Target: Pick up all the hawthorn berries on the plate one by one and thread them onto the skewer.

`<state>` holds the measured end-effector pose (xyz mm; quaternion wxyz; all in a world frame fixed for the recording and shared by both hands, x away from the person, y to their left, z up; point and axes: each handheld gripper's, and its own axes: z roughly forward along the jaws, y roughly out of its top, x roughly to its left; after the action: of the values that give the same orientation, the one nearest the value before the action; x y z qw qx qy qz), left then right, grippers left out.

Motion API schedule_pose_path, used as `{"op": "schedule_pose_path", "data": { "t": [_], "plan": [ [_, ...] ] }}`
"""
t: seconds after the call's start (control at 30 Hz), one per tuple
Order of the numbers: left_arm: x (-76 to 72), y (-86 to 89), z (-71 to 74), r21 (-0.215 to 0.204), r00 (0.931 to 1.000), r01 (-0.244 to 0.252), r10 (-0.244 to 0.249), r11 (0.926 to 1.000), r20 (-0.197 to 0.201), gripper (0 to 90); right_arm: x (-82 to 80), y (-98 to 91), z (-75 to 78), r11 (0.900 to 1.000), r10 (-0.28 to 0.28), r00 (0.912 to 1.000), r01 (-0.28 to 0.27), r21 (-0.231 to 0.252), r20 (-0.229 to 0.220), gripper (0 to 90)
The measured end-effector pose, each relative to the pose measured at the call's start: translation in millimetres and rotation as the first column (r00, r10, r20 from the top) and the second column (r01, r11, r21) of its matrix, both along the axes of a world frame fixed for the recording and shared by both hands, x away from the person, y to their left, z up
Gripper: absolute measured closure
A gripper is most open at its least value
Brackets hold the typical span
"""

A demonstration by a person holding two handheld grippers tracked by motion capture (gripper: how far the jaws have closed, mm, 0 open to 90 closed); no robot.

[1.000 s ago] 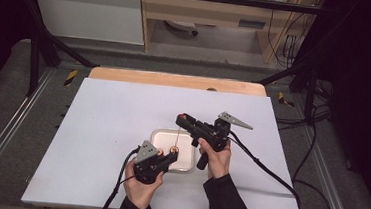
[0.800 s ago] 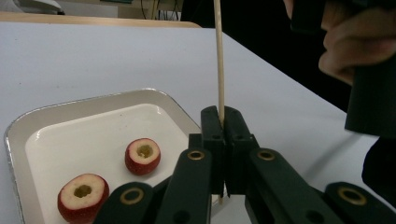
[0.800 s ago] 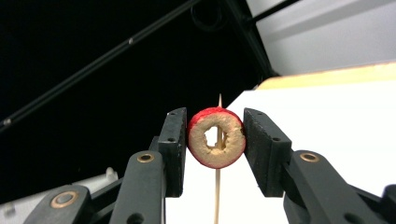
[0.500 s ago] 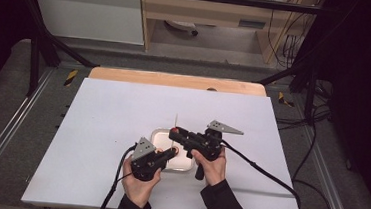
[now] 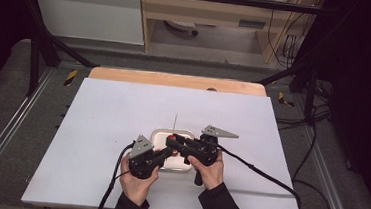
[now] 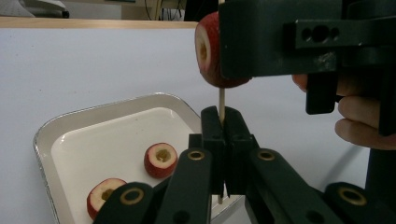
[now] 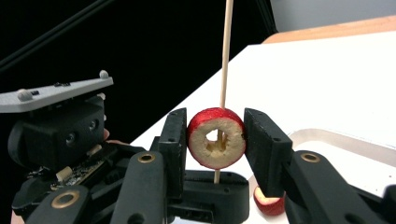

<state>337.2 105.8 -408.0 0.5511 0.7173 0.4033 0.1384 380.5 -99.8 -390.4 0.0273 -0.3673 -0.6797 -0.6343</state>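
My left gripper (image 6: pixel 223 135) is shut on a thin wooden skewer (image 6: pixel 222 100) and holds it upright over the near edge of a white tray (image 6: pixel 46 135). A red cored apple slice (image 7: pixel 216 138) is threaded on the skewer (image 7: pixel 226 51), which enters at its top and comes out below. My right gripper (image 7: pixel 216 140) is shut on this slice, one pad on each side. In the high view both grippers meet over the tray (image 5: pixel 158 132), the right gripper (image 5: pixel 171 139) just above the left gripper (image 5: pixel 171 152), with the skewer (image 5: pixel 175 120) sticking up.
Two more cored apple slices (image 6: pixel 160 159) (image 6: pixel 103 196) lie in the tray. The tray sits on a white table top (image 5: pixel 122 114) with a wooden strip (image 5: pixel 175 79) along its far edge. Cables trail from both grippers toward the near and right edges.
My right gripper has come down and to the left with the apple slice, closer to the left gripper over the tray. The left gripper has stayed put.
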Motion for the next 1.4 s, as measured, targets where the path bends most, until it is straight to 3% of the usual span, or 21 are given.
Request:
{"op": "schedule_pose_path", "data": {
  "t": [0.13, 0.27, 0.47, 0.6, 0.77, 0.8, 0.83, 0.87, 1.2, 1.4],
  "plan": [
    [0.6, 1.4, -0.2, 0.009, 1.0000, 0.005, -0.005, 1.0000, 0.006, 88.8, 0.5, 0.9, -2.0, 0.9998, 0.016, 0.9997, -0.016, -0.013, -0.021, 61.6],
    [-0.4, 3.9, -0.4, 0.006, 0.9994, 0.015, -0.015, 0.9999, 0.030, 88.7, 0.1, 0.5, -0.9, 0.9998, 0.017, 0.9998, -0.017, -0.011, 0.000, 60.4],
    [0.1, 15.1, -5.4, 0.027, 0.9999, 0.011, -0.011, 0.9996, 0.001, 88.7, 2.2, -8.3, 5.1, 0.9964, -0.020, 0.9980, 0.025, -0.081, 0.059, 40.9],
    [-0.6, 22.0, -6.7, 0.030, 1.0000, 0.007, -0.007, 0.9995, -0.002, 88.7, 4.9, -13.7, 5.7, 0.9909, -0.020, 0.9981, 0.028, -0.132, 0.058, 32.2],
    [-3.4, 33.3, -8.7, 0.045, 0.9999, 0.009, -0.009, 0.9989, -0.007, 88.7, 8.9, -20.7, 3.1, 0.9585, -0.013, 0.9965, 0.036, -0.283, 0.083, 18.1],
    [-3.9, 35.2, -9.1, 0.048, 0.9999, 0.011, -0.010, 0.9988, -0.011, 88.7, 8.9, -20.7, 3.1, 0.9585, -0.013, 0.9965, 0.036, -0.283, 0.083, 18.1],
    [-4.4, 37.1, -9.4, 0.053, 0.9999, 0.012, -0.011, 0.9985, -0.013, 88.7, 12.1, -22.4, 2.4, 0.9433, 0.008, 0.9975, 0.016, -0.332, 0.070, 13.7],
    [-5.1, 38.6, -9.9, 0.056, 0.9998, 0.012, -0.011, 0.9984, -0.017, 88.7, 12.1, -22.4, 2.4, 0.9433, 0.008, 0.9975, 0.016, -0.332, 0.070, 13.7],
    [-10.7, 49.2, -17.0, 0.083, 0.9994, 0.010, -0.007, 0.9965, -0.033, 88.7, 24.1, -29.7, 3.1, 0.8744, 0.092, 0.9940, -0.053, -0.482, 0.058, 8.0],
    [-13.3, 51.6, -20.7, 0.095, 0.9994, 0.012, -0.008, 0.9954, -0.034, 88.7, 27.6, -30.8, 0.4, 0.8164, 0.140, 0.9892, -0.091, -0.570, 0.043, 7.6]
  ]
}}
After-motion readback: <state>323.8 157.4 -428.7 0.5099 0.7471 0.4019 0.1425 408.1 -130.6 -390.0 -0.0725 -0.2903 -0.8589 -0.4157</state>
